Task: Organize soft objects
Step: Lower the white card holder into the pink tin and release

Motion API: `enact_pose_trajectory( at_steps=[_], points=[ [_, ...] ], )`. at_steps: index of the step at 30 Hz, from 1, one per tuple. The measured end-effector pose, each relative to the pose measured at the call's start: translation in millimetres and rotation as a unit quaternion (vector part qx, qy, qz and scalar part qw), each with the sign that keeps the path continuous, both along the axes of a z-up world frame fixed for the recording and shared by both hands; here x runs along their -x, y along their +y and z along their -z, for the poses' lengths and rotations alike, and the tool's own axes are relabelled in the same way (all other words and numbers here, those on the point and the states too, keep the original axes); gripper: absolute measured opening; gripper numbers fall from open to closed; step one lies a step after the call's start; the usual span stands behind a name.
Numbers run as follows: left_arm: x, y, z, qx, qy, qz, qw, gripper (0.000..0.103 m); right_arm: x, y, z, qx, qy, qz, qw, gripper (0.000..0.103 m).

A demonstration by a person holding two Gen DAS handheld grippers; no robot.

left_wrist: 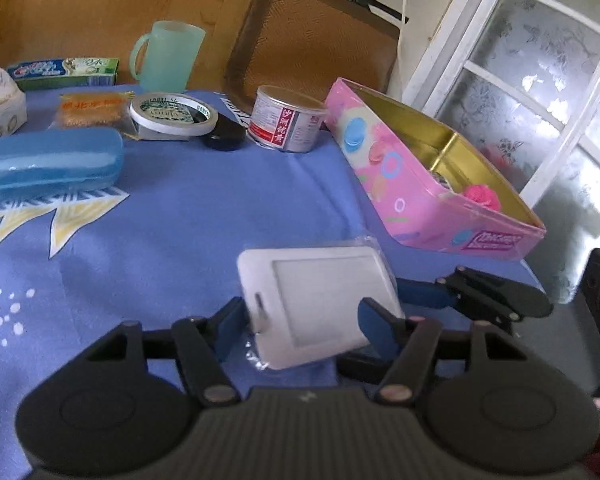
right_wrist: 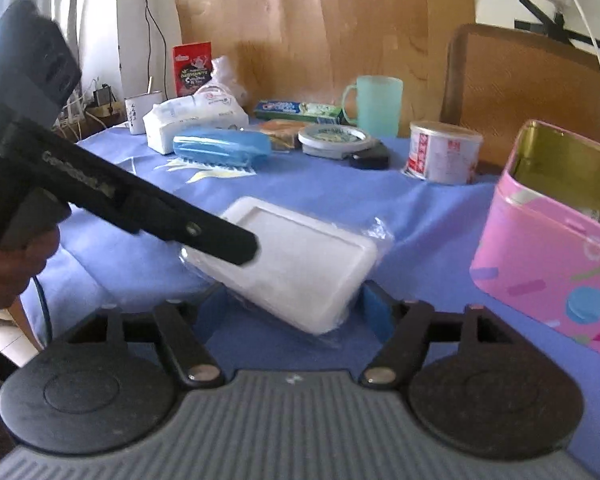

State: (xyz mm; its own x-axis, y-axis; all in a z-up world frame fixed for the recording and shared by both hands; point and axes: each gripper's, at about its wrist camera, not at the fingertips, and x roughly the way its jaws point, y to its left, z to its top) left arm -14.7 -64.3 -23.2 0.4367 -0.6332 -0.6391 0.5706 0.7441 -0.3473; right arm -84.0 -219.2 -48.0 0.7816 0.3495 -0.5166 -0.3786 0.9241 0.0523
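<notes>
A white soft card holder in a clear plastic sleeve [left_wrist: 318, 300] [right_wrist: 296, 264] sits tilted over the blue tablecloth. My left gripper [left_wrist: 304, 326] has its blue pads on either side of it and is shut on it. My right gripper [right_wrist: 296, 308] also has its blue pads at both sides of the holder's near end; whether they press on it is unclear. The right gripper's fingers [left_wrist: 496, 296] reach in from the right in the left wrist view. The left gripper's arm [right_wrist: 132, 200] crosses the right wrist view from the left. A pink tin box [left_wrist: 432, 172] [right_wrist: 552, 248] stands open to the right, with a pink soft item [left_wrist: 482, 196] inside.
Along the back of the table are a blue case [left_wrist: 48, 164], a tape roll [left_wrist: 174, 114], a can [left_wrist: 286, 120], a green mug [left_wrist: 166, 56], a toothpaste box [left_wrist: 66, 72], a tissue pack [right_wrist: 196, 120] and an orange packet [left_wrist: 90, 110]. A brown chair [left_wrist: 312, 44] stands behind.
</notes>
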Motion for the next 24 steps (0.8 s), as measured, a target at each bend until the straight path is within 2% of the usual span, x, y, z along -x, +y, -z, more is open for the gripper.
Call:
enact_pose_trajectory(
  at_steps=[3, 6, 9, 11, 14, 16, 19, 20, 22, 24],
  points=[
    [-2.9, -0.2, -13.6, 0.015, -0.001, -0.002, 0.9999, 0.062, 6.1, -17.2, -11.4, -0.006, -0.032, 0.006, 0.999, 0.072],
    [-3.2, -11.5, -42.8, 0.038, -0.037, 0.014, 0.9985, 0.062, 15.3, -24.1, -35.1, -0.01, -0.099, 0.03, 0.995, 0.071],
    [-6.6, -44.4, -72.3, 0.05, -0.078, 0.035, 0.9951, 0.062, 20.0, -41.4, -53.7, 0.008, -0.153, 0.069, 0.986, 0.071],
    [-10.5, -75.5, -86.6, 0.05, -0.102, 0.057, 0.9919, 0.062, 20.6, -59.4, -60.5, 0.021, -0.173, 0.105, 0.979, 0.071],
    [-17.8, -129.1, -94.5, 0.043, -0.131, 0.093, 0.9861, 0.062, 13.6, -95.8, -63.8, 0.029, -0.168, 0.162, 0.972, 0.071],
    [-23.3, -164.2, -91.6, 0.034, -0.14, 0.104, 0.9841, 0.062, 3.1, -123.8, -62.0, 0.02, -0.146, 0.195, 0.97, 0.071],
    [-34.4, -208.6, -79.7, 0.004, -0.152, 0.088, 0.9844, 0.066, -24.3, -153.6, -55.5, 0.028, -0.103, 0.261, 0.959, 0.072],
    [-37.6, -217.5, -74.9, -0.006, -0.155, 0.075, 0.9851, 0.065, -32.7, -162.7, -51.5, 0.038, -0.09, 0.283, 0.954, 0.072],
    [-38.9, -219.0, -68.8, -0.012, -0.158, 0.054, 0.9859, 0.065, -39.4, -171.4, -44.7, 0.045, -0.092, 0.305, 0.947, 0.072],
    [-37.0, -203.6, -66.9, 0.0, -0.153, 0.045, 0.9872, 0.065, -38.6, -175.6, -40.4, 0.038, -0.1, 0.32, 0.941, 0.071]
  ],
)
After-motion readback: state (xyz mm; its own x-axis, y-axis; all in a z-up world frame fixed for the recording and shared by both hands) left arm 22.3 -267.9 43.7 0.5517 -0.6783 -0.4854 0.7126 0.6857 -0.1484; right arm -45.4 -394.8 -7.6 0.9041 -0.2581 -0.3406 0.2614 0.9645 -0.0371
